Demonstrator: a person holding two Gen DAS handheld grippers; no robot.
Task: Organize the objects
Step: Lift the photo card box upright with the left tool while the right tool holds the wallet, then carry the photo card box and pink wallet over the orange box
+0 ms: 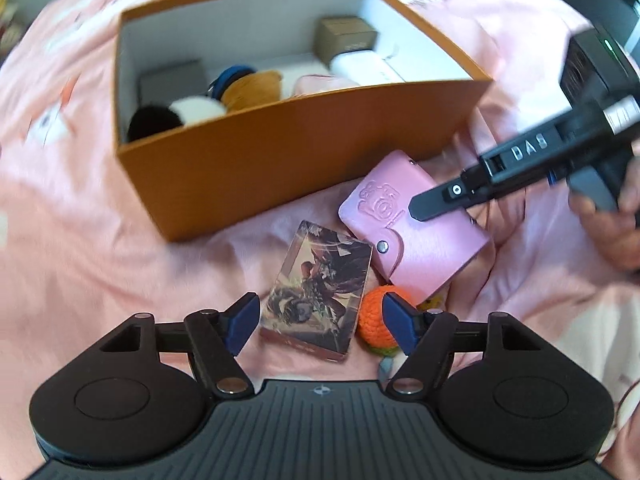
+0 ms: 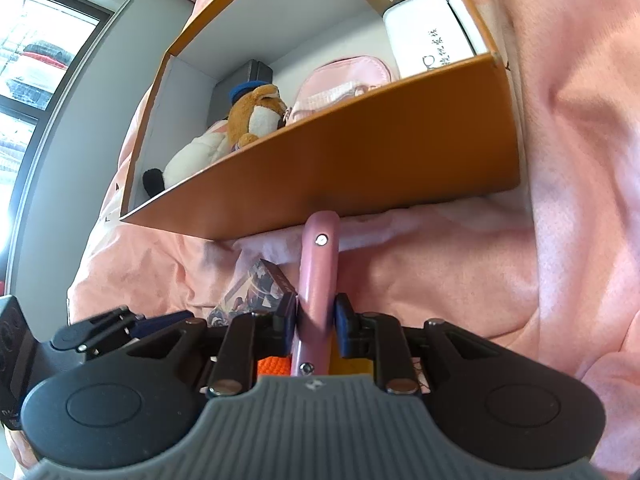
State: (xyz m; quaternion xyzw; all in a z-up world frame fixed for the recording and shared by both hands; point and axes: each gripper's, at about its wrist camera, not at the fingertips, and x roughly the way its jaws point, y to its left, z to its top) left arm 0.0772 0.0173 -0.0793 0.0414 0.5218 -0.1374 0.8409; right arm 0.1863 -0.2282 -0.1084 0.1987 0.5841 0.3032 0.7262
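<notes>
Right gripper (image 2: 316, 322) is clamping the pink wallet (image 1: 412, 224) edge-on, just in front of the orange box (image 1: 304, 160), long axis pointing at the box wall. It's angling down, so it's lift and over. Left gripper (image 1: 320, 322) is hanging wide open over the card (image 1: 316, 300), empty.

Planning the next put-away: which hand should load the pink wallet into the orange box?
Right. The right gripper is already clamped on the pink wallet, beside the orange box. The left gripper is open and empty.
</notes>
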